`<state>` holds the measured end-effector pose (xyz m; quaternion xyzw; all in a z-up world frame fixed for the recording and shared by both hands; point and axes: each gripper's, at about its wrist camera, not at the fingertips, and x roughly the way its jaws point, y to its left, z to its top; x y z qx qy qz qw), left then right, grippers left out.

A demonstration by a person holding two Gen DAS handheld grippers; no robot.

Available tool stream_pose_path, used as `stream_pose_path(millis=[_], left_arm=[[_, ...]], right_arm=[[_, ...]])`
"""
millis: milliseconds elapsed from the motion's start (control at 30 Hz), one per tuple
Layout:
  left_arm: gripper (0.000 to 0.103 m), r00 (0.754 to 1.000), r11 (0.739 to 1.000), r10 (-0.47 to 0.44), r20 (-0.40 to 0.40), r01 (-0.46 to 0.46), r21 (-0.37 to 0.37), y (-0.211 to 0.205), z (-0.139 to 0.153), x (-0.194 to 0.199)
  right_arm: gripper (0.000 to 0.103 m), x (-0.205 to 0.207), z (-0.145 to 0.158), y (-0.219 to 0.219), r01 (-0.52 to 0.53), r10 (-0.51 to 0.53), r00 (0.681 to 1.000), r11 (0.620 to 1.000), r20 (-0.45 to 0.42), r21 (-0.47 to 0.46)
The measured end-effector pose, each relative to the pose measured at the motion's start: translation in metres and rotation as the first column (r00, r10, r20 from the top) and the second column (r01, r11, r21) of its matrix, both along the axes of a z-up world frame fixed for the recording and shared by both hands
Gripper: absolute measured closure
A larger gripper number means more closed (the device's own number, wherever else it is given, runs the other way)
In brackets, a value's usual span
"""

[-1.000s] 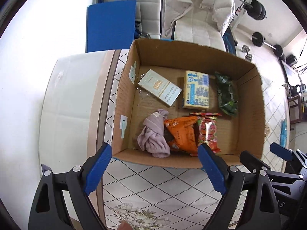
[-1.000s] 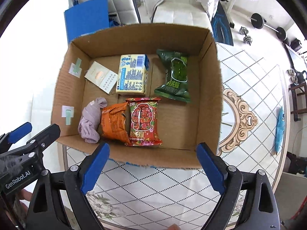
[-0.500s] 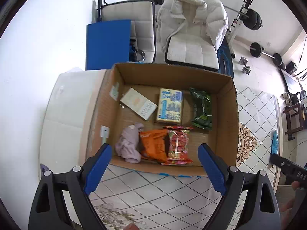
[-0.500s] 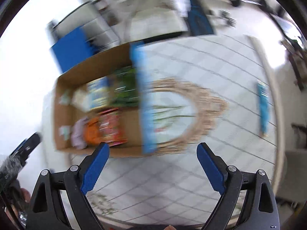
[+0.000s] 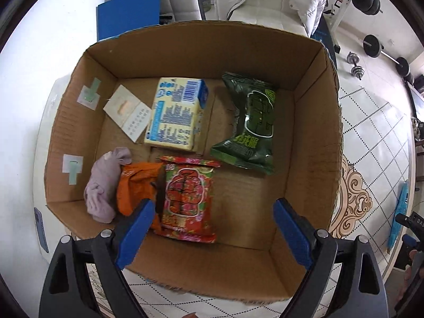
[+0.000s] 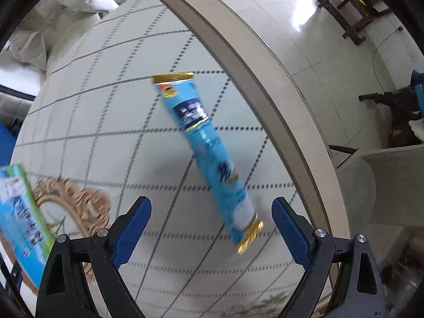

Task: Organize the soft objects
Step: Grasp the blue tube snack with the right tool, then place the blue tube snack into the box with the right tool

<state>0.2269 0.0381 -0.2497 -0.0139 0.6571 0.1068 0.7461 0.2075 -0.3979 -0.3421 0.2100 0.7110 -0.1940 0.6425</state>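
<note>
Inside the cardboard box [image 5: 312,122] lie six things: one lilac cloth [image 5: 103,185] bunched soft at the near left, one orange crinkly packet [image 5: 137,182] touching it, one red snack bag [image 5: 188,196] overlapping that, one green glossy bag [image 5: 251,124], one pale yellow carton [image 5: 175,116] and one flat card [image 5: 127,116]; outside, one long blue tube-shaped packet [image 6: 209,145] with gold ends lies alone on the quilted bench [image 6: 106,106], near its curved rim; the left tool [image 5: 212,233] hangs spread and empty over the box's near wall; the right tool [image 6: 212,228] hovers spread, tilted above the blue packet's near end.
</note>
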Motion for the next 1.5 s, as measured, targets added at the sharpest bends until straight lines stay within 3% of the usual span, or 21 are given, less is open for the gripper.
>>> stream_pose_path(millis=[67,100,133,200,300,433,567,733,867,967,1100,1233,1500], left_arm=[[0.011,1.000,1.000,-0.010,-0.005,0.010,0.013,-0.005,-0.003,0.003],[0.011,1.000,1.000,-0.019,-0.006,0.020,0.019,-0.009,-0.003,0.004],[0.011,1.000,0.999,-0.028,-0.006,0.028,0.025,-0.011,-0.003,0.005],[0.011,0.999,0.999,-0.039,-0.005,0.039,0.024,-0.014,-0.001,0.005],[0.011,0.999,0.999,-0.053,-0.001,0.053,0.012,-0.015,0.005,0.003],[0.011,0.996,0.996,-0.089,0.009,0.090,-0.024,-0.011,0.017,-0.002],[0.011,0.992,0.991,-0.121,0.023,0.122,-0.047,-0.001,0.036,-0.009],[0.011,0.987,0.987,-0.151,0.058,0.154,-0.053,0.021,0.067,-0.018],[0.011,0.986,0.985,-0.151,0.075,0.157,-0.074,0.042,0.081,-0.018],[0.011,0.987,0.987,-0.136,0.088,0.142,-0.071,0.060,0.084,-0.014],[0.011,0.990,0.989,-0.111,0.083,0.118,-0.085,0.082,0.075,-0.006],[0.011,0.993,0.990,-0.112,0.050,0.116,-0.086,0.095,0.058,0.001],[0.011,0.993,0.987,-0.111,0.032,0.114,-0.112,0.107,0.048,0.007]], right_arm=[[0.015,0.004,-0.014,-0.006,0.022,-0.022,0.999,1.000,-0.025,0.012],[0.038,0.004,-0.019,-0.008,0.034,-0.034,0.999,0.999,-0.040,0.018],[0.038,0.004,-0.019,-0.009,0.052,-0.051,0.998,0.998,-0.029,0.027],[0.071,0.006,-0.012,-0.002,0.029,-0.029,0.999,0.999,-0.022,0.016],[0.083,0.008,-0.001,0.016,-0.016,0.017,1.000,1.000,-0.025,0.016],[0.084,0.009,0.027,0.058,-0.082,0.080,0.996,0.993,0.028,0.082],[0.084,0.010,0.082,0.122,-0.178,0.158,0.978,0.972,0.139,0.151],[0.084,0.016,0.167,0.222,-0.333,0.271,0.916,0.924,0.298,0.185],[0.084,0.016,0.200,0.286,-0.423,0.341,0.872,0.887,0.352,0.187],[0.084,0.023,0.199,0.323,-0.456,0.379,0.858,0.873,0.346,0.175],[0.084,0.034,0.173,0.353,-0.450,0.389,0.871,0.877,0.299,0.168],[0.084,0.043,0.133,0.356,-0.434,0.394,0.885,0.891,0.249,0.131],[0.082,0.051,0.106,0.368,-0.427,0.411,0.896,0.901,0.167,0.072]])
